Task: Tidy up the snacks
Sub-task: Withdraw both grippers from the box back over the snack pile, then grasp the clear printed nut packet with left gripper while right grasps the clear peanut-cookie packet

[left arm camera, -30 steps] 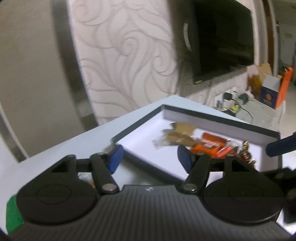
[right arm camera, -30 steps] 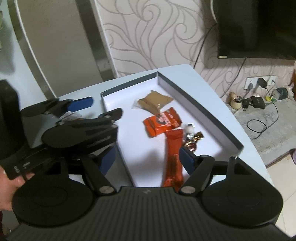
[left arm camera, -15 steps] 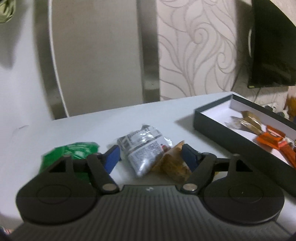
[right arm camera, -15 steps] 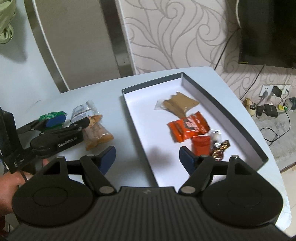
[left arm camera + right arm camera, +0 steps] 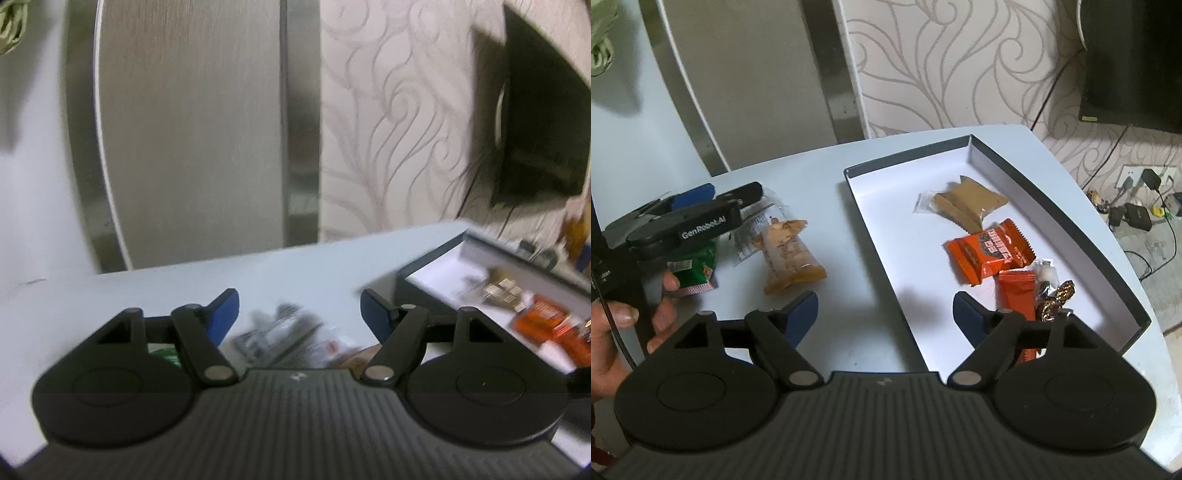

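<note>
Right wrist, tan snack (image 5: 792, 258) beyond claw (image 5: 884, 314), left

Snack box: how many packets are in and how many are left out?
Done: the box holds a tan packet, two orange packets and some small candies. In hand: nothing; the left gripper hovers open over the loose snacks, the right gripper is opening, empty. Left: clear packet, orange-brown packet, green packet.

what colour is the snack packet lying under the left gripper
Green, with some white and red print: the crinkly green packet shows best in the right wrist view.
</note>
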The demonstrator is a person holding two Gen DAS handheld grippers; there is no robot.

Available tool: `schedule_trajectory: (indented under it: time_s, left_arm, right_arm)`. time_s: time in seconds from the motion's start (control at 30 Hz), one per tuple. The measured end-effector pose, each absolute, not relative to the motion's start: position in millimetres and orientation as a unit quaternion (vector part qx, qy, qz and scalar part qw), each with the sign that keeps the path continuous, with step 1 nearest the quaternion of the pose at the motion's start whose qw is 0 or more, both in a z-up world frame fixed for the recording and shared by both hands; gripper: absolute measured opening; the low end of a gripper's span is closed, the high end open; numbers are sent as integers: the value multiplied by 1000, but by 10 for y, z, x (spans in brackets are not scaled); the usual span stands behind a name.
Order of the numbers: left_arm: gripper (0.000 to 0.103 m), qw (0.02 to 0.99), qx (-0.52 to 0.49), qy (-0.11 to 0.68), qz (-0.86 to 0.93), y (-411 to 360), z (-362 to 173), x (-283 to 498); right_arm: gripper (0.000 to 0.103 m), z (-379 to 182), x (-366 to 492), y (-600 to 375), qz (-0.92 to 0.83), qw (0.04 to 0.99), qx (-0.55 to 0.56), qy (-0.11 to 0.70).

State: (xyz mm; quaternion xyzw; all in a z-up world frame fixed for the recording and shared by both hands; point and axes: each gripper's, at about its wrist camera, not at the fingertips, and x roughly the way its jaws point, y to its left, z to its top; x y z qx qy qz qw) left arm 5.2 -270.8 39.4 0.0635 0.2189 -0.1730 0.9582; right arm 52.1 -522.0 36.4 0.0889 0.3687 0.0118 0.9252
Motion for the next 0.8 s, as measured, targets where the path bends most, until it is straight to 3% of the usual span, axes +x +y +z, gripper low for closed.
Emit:
schedule_trajectory:
  time_s: [0.27,0.4,0.5,0.8]
  left_arm:
    - [76,936,138,277,-168,-2774,215,535]
    - [76,916,125,321,-204,-2836,164,690]
    - [70,919,123,311,-208,-2874,141,564]
    - [69,924,82,309,-208,-2795,130,-126]
  right_arm:
    - [84,308,504,-5162,7,918,92,386]
    - [84,204,418,-5105,10,910,92,403]
    - [84,174,350,-5102,9,910,93,405]
    - [84,220,370,-5123,26,916,88,391]
